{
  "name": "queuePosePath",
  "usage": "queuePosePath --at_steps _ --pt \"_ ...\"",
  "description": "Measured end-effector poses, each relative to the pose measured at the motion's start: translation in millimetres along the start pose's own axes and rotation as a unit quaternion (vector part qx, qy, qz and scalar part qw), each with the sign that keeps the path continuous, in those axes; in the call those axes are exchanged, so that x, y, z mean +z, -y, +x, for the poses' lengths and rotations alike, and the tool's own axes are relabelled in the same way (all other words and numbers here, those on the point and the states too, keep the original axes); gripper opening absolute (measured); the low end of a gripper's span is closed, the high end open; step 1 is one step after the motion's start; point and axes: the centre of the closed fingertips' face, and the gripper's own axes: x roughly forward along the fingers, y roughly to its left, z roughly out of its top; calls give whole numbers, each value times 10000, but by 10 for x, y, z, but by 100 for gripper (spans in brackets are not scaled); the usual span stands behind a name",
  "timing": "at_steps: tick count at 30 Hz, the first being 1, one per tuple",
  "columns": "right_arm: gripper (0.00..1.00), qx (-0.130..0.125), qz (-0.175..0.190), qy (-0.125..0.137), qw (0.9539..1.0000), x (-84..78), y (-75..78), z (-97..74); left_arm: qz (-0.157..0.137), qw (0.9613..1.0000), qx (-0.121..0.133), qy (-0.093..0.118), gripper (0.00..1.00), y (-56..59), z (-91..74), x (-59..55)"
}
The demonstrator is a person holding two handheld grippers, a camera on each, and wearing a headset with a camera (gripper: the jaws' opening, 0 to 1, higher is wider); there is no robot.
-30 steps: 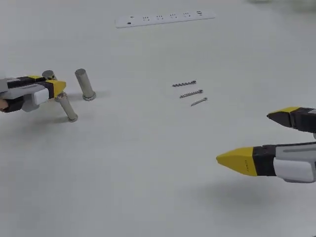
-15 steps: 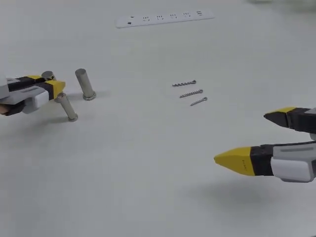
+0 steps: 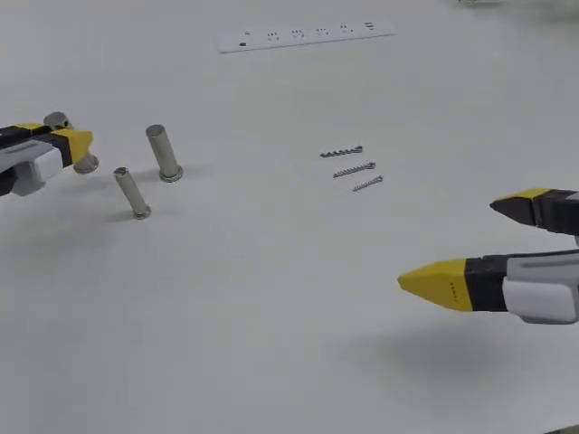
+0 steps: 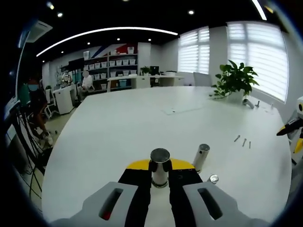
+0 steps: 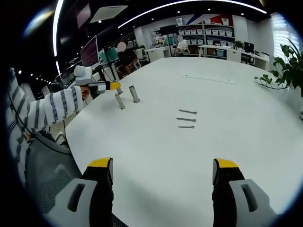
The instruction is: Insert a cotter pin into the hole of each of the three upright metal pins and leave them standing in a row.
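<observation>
My left gripper [image 3: 72, 145] is at the far left, shut on a thick metal pin [image 3: 58, 120]; that pin [image 4: 160, 168] stands upright between the jaws of my left gripper [image 4: 160, 176]. Two more pins stand free to its right: a thick one [image 3: 163, 152] and a slimmer one [image 3: 132, 192] that leans a little. Both pins [image 5: 135, 93] [image 5: 120, 100] are far ahead in the right gripper view. Three cotter pins [image 3: 353, 170] lie side by side mid-table. My right gripper [image 3: 448, 244] hovers open at the right, well short of the cotter pins [image 5: 185, 119].
A white power strip [image 3: 306, 34] lies along the far side of the white table [image 3: 271, 298]. A striped sleeve [image 5: 42, 111] reaches in behind the left gripper [image 5: 106, 86]. Desks, shelves and a potted plant [image 4: 233, 80] stand beyond the table.
My left gripper has moved left with the thick pin, away from the slim pin, which now stands free. The right gripper has hardly moved.
</observation>
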Motion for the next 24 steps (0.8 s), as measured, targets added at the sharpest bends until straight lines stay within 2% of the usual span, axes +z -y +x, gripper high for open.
queuePosePath --at_steps 6,11,13,17,24 --pt "85 3 -36 75 10000 32 -19 -20 184 9997 138 -40 9 95 -267 42" --pt "85 26 -34 90 10000 15 -38 -34 73 9996 199 163 9 205 -523 168" --pt "85 32 -39 106 9999 16 -45 -40 69 9995 218 222 9 215 -588 183" --pt "85 52 -57 118 9999 10 -56 -54 120 9994 268 203 9 278 -674 143" --pt "85 130 -140 116 9997 45 -101 -48 76 9997 125 207 9 555 -747 49"
